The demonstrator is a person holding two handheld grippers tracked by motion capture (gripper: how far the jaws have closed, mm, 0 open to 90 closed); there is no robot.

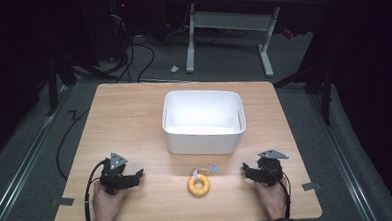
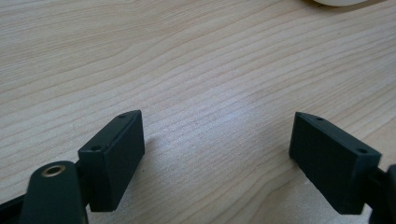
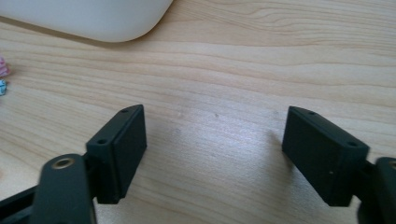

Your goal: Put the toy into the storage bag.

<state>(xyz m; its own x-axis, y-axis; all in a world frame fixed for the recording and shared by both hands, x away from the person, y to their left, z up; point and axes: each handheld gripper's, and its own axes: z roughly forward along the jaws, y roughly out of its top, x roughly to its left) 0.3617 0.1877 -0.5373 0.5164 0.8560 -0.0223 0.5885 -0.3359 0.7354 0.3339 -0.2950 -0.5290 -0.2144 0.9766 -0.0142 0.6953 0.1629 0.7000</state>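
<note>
A yellow ring toy with a small pastel tuft lies on the wooden table, near the front edge and between my two hands. Behind it stands a white plastic bin, which looks empty. My left gripper rests low at the front left, jaws wide apart over bare wood. My right gripper rests at the front right, also open with nothing between its jaws. A corner of the white bin and a bit of the pastel tuft appear in the right gripper view.
Bare wood lies to the left and right of the bin. Beyond the table's far edge is grey carpet with cables and the white legs of a desk. Bits of tape mark the floor by the front corners.
</note>
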